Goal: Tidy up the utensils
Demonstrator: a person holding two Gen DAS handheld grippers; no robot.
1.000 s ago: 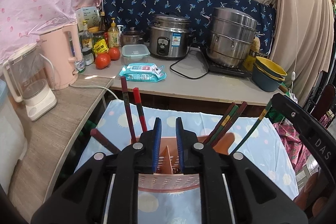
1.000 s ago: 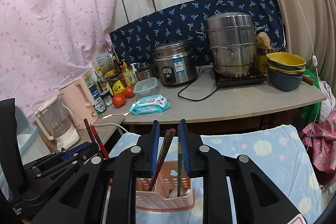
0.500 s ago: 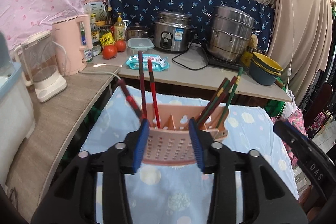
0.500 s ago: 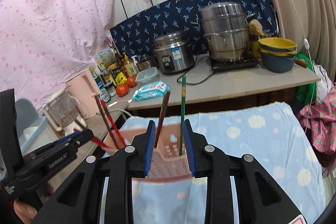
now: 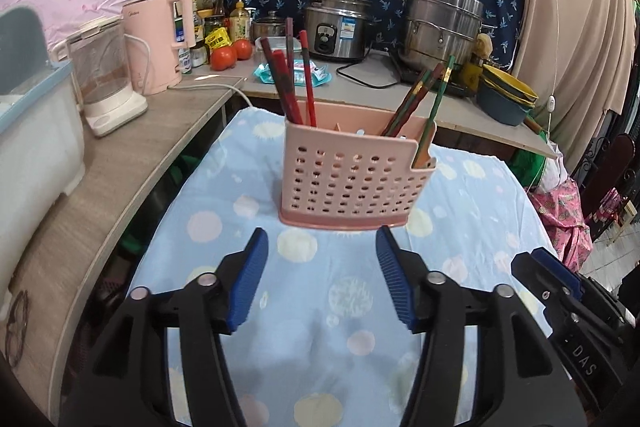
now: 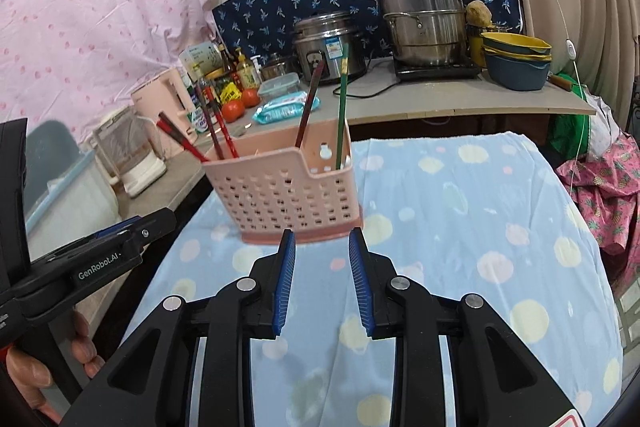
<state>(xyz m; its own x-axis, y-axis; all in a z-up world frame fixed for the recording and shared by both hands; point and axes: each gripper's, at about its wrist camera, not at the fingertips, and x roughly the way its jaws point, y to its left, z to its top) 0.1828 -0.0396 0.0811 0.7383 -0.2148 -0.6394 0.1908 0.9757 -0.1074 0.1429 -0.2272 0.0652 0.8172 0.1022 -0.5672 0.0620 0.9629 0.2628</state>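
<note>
Both tools (image 5: 322,241) (image 6: 322,241) (opening, empty) before caddy (image 5: 352,179)

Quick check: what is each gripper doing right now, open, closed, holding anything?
Left gripper: jaws opening, nothing between them, short of the pink basket.
Right gripper: jaws opening, narrower gap, nothing held.

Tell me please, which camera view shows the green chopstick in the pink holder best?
The right wrist view: there the green chopstick stands alone against the counter, its whole shaft visible above the pink holder. In the left wrist view it leans beside other chopsticks at the holder's right end, partly overlapped.
</note>
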